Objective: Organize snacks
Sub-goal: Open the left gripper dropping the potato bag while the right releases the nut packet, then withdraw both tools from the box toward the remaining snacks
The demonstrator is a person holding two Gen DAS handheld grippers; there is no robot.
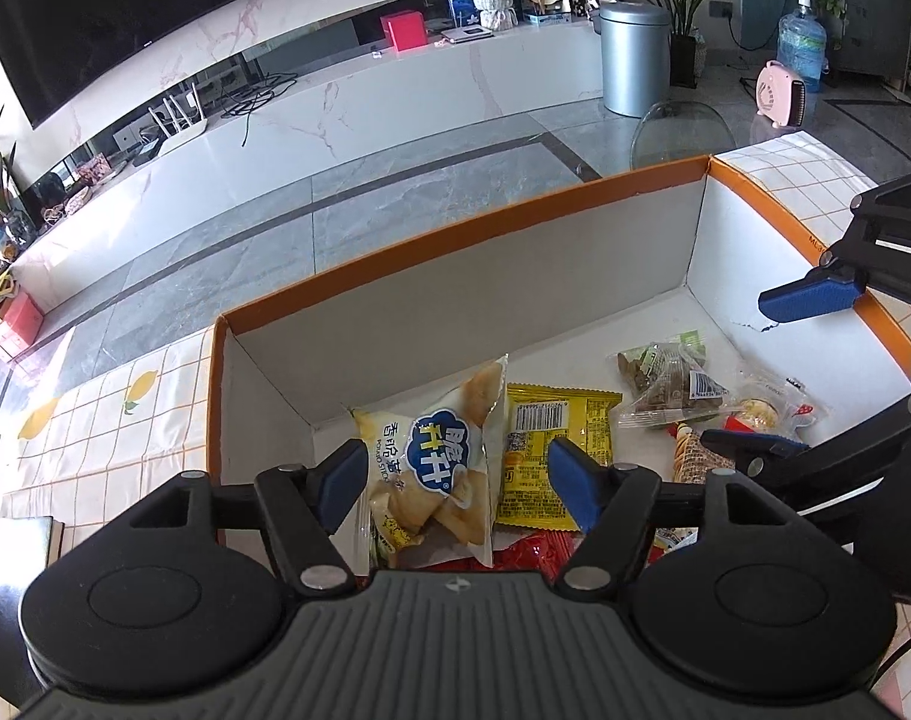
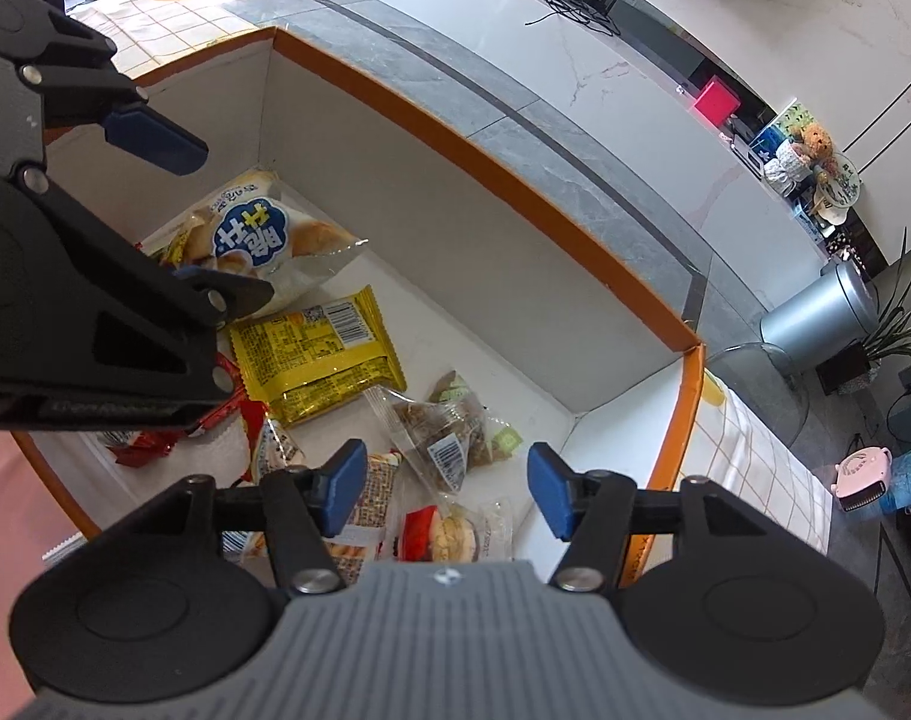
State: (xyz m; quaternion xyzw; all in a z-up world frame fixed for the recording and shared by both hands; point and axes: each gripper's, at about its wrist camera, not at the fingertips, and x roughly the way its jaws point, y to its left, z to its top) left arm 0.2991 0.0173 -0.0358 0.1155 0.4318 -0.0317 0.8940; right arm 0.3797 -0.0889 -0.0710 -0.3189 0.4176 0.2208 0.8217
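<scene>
Snacks [image 1: 437, 468] lie in the box [image 1: 455, 276] beneath both downward-tilted grippers, left gripper [image 1: 455, 483] and right gripper [image 2: 446, 495] half open, gripping nothing.

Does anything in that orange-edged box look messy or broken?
Nothing looks broken or spilled. The packets lie loose and crooked in the box: the potato-stick bag leans on the yellow packet, not lined up.

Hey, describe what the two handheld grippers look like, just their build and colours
Both match. The left gripper and right gripper each have a grey ribbed body, two round black discs, black linkage arms with silver pivot pins, and flat blue finger pads. A small round crosshair mark sits on the body's front edge. No cables or sleeves are visible.
</scene>
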